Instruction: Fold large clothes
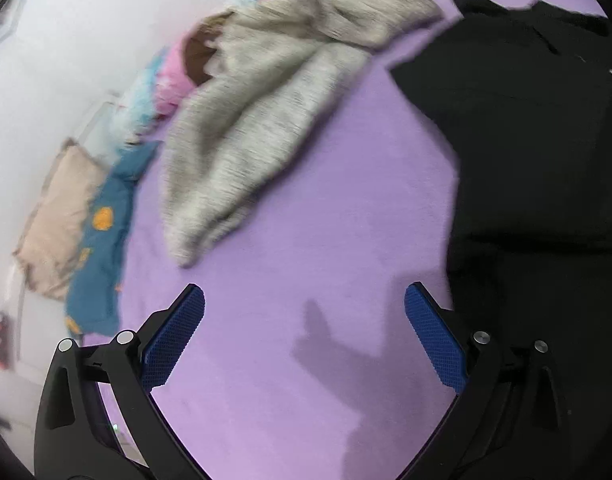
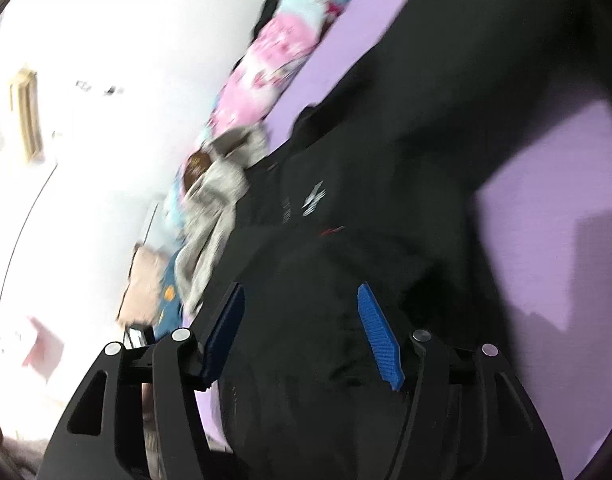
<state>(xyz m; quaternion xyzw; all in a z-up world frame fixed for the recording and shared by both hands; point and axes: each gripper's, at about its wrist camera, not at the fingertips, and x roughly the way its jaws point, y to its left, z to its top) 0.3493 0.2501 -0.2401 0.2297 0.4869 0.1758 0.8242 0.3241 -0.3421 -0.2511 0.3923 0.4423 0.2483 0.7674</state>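
A black garment (image 1: 525,140) with a small white logo lies spread on the purple bed sheet (image 1: 306,260), at the right of the left wrist view. My left gripper (image 1: 304,300) is open above bare sheet just left of the garment's edge, nothing between its blue pads. In the right wrist view the same black garment (image 2: 385,200) fills the middle. My right gripper (image 2: 302,300) hovers over it with its blue pads apart, and no cloth is pinched between them.
A crumpled grey-beige garment (image 1: 266,112) lies on the sheet beyond the left gripper. Pink and light blue patterned bedding (image 2: 266,60) runs along the bed's far edge by a white wall. A teal patterned cloth (image 1: 102,240) and a tan pillow (image 1: 62,216) sit at the left edge.
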